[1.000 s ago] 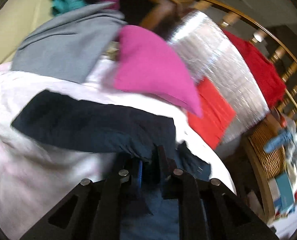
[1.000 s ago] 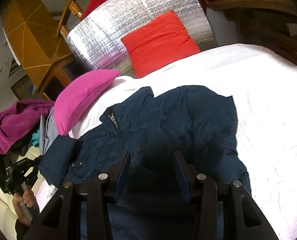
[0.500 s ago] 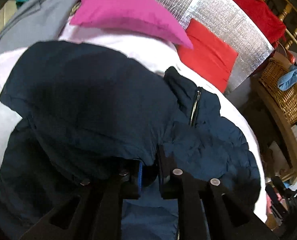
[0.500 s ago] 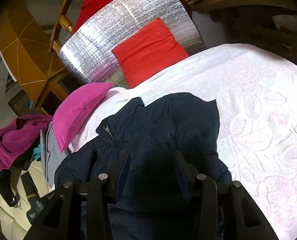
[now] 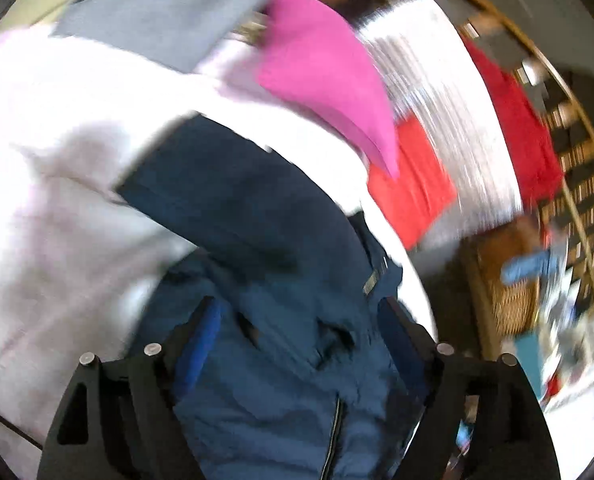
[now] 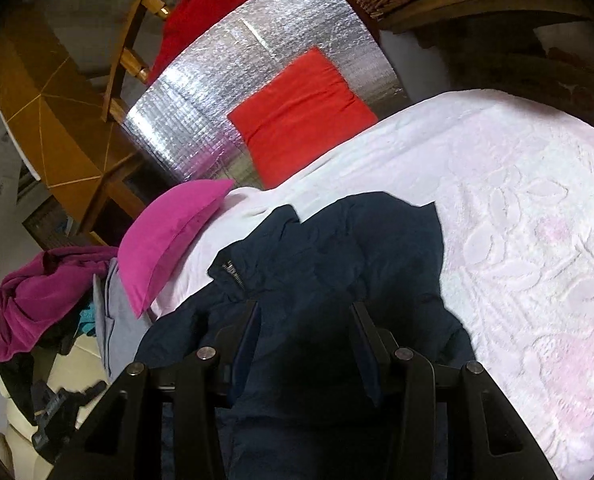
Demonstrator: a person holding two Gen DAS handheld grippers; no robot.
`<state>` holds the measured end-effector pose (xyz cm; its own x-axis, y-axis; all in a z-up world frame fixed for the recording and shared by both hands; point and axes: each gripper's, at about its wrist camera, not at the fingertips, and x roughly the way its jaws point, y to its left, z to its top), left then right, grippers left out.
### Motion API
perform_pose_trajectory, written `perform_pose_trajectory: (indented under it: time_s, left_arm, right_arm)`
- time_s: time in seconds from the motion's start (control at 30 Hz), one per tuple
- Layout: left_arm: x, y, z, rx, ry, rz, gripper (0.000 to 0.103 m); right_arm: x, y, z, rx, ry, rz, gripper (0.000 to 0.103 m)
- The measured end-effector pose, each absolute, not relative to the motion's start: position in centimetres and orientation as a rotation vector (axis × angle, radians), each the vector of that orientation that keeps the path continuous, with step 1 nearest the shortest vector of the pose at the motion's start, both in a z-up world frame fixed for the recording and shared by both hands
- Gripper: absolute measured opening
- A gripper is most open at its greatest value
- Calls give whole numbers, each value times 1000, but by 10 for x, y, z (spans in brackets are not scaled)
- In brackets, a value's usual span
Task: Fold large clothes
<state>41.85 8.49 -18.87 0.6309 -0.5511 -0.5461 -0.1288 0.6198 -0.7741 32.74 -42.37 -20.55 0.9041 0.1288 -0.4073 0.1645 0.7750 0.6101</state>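
The navy jacket (image 6: 329,264) lies crumpled on the white bedspread (image 6: 517,208), collar toward the bed's head edge, where a pink pillow (image 6: 169,236) and a red cushion (image 6: 297,112) rest. The left gripper (image 5: 297,320) is spread wide above the jacket's zipper front, holding nothing. The right gripper (image 6: 305,320) also stands wide over the dark fabric.

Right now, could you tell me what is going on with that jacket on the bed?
A person with a claw in each hand is folding a navy jacket on a white bedspread. Both the left claw and the right claw are open above the jacket and grip nothing. One sleeve lies folded across the body. A pink pillow sits beside the collar, and a red cushion leans on a silver panel.
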Motion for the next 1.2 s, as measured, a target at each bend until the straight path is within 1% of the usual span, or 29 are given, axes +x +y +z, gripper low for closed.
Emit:
perform_pose_trajectory:
  time_s: [0.17,0.53,0.57,0.6,0.63,0.7,0.77,0.9,1.1,1.2]
  left_arm:
    - [442,114,-215,-1029,896,-238,81]
    - [488,99,-245,-1115,916,-260,80]
    - [488,98,-243,-1113,904,-258,77]
    - [484,97,-240,-1106,887,-255,67]
    - [482,97,-239,-1096,878,-253,61]
    - [482,95,-228,-1058,848,-252,37]
    - [481,90,-213,-997,814,-244,26]
    - [474,64,-168,-782,724,-253,19]
    - [447,-21,-112,-444,610,-388,17]
    - [431,-68,-104,-323,602,-479,17]
  right_arm:
    - [333,-410,-210,662,474,-7,48]
    - [347,-409,-216,643,495,-1,49]
    - [347,-409,-216,638,495,-3,49]
    - [347,-410,-216,635,495,-4,48]
    - [347,-412,-217,634,495,-6,48]
    - [346,-417,-217,637,488,-14,48]
    - [345,-423,-217,650,484,-18,48]
    - [342,-434,-217,656,477,-34,48]
    - [333,-450,-218,685,464,-60,49]
    - [328,-456,-218,702,453,-70,49]
